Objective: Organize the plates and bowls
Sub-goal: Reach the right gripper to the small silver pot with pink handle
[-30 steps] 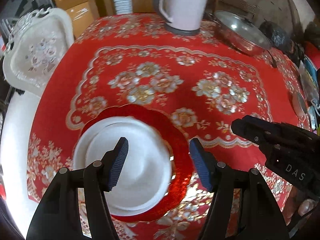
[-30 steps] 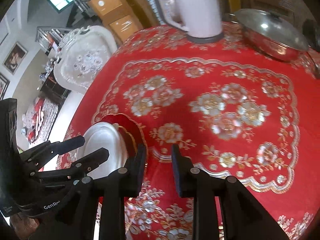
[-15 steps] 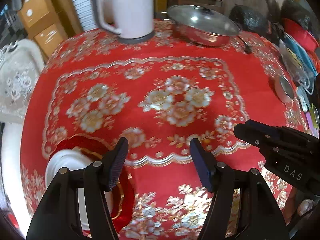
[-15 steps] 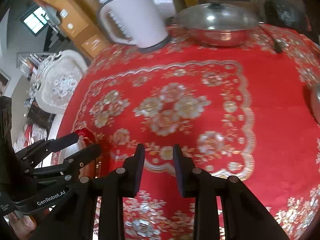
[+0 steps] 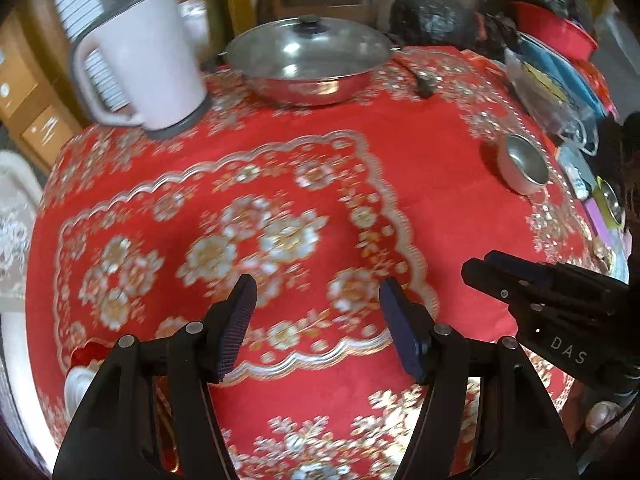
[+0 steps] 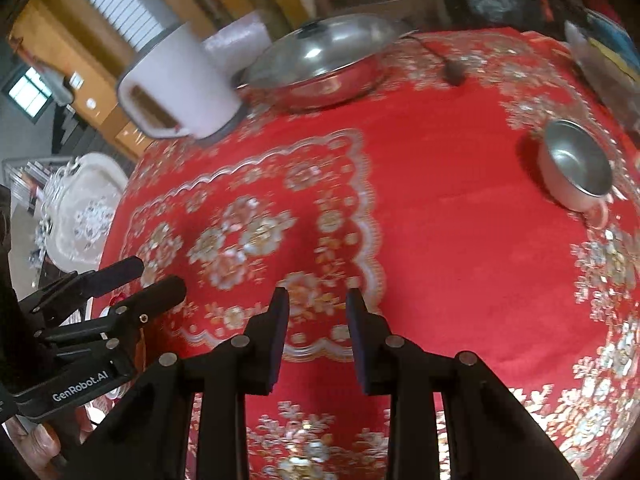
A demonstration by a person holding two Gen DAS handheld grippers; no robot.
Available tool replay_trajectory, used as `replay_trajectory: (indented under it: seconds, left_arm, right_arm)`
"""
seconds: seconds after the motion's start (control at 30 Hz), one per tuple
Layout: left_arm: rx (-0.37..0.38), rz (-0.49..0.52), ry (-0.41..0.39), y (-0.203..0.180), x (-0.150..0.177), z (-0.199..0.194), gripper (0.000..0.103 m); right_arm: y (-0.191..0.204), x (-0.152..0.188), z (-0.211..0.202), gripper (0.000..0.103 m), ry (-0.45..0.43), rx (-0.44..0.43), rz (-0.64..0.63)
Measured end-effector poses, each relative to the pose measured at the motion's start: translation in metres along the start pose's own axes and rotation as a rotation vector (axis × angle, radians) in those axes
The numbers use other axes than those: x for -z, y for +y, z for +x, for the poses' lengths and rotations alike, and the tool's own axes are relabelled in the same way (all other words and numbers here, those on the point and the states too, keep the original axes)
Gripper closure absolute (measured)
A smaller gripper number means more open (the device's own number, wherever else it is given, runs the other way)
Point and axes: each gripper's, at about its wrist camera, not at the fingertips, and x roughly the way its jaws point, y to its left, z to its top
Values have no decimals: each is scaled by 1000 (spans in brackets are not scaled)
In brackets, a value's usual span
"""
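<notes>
At the table's left edge sits the white plate (image 5: 78, 386) on its red plate (image 5: 90, 354) — the left gripper (image 5: 318, 326) hangs beside them, jaws apart, empty. The right gripper (image 6: 318, 334) hovers over the red tablecloth (image 6: 440, 220) gripping nothing, its narrow gap bare — the steel bowl (image 6: 576, 170) stands far right.

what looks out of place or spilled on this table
Nothing looks spilled or damaged. The small steel bowl sits upright and alone near the table's right edge, apart from the white plate on the red plate at the lower left of the left wrist view. The lidded steel pan and white kettle stand upright on the red tablecloth.
</notes>
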Motion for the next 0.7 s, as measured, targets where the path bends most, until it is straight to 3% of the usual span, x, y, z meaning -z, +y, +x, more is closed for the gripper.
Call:
replay_trajectory:
  seconds: [0.43,0.7]
  left_arm:
    - [100,94,5,-84,-58,17,39]
    - [142,138,5,-136,-98,34,39]
  right_arm:
    - [-102,-7,-32,70,-53,107,156]
    - [-163,-29,-60,70,-106,193,214]
